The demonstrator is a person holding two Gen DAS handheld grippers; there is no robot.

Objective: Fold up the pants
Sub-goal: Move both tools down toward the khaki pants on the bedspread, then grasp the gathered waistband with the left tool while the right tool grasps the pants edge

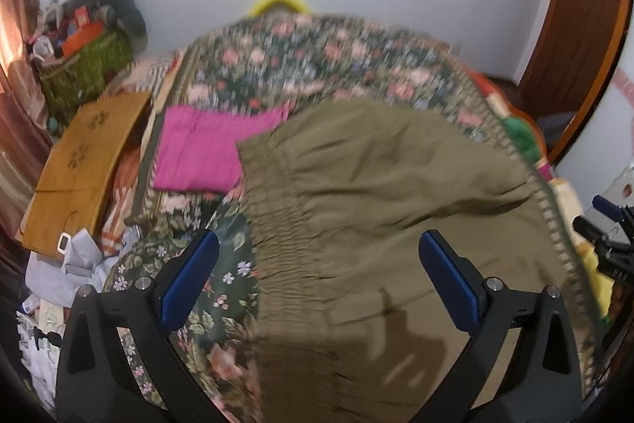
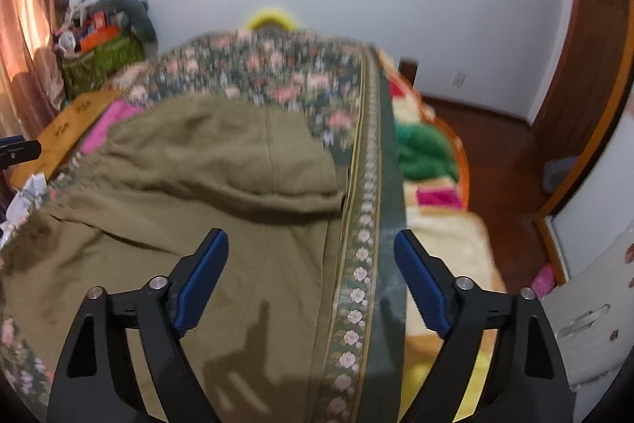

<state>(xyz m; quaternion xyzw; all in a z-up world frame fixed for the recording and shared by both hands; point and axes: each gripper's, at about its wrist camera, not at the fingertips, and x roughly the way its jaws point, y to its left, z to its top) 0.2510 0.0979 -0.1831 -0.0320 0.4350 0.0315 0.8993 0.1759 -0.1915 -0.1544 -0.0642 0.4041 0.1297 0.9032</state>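
Left tongs (image 1: 319, 284) and right tongs (image 2: 311, 280), nearest the lens, both spread wide and grasping nothing, poised above the olive pants (image 1: 380, 209). The pants lie on the floral bedspread (image 1: 277, 66), elastic waistband toward the left, one fold apparently already laid over near the far end, though blur prevents certainty. A folded pink garment (image 1: 202, 153) sits beside them. Judged early to midway: further folds and smoothing remain.

A flowered bedspread (image 1: 301, 66) covers the bed. A folded pink cloth (image 1: 206, 153) lies at its nine o'clock side, a yellow-brown board (image 1: 79, 161) just beyond. At ten o'clock stands a cluttered green basket (image 1: 87, 66).
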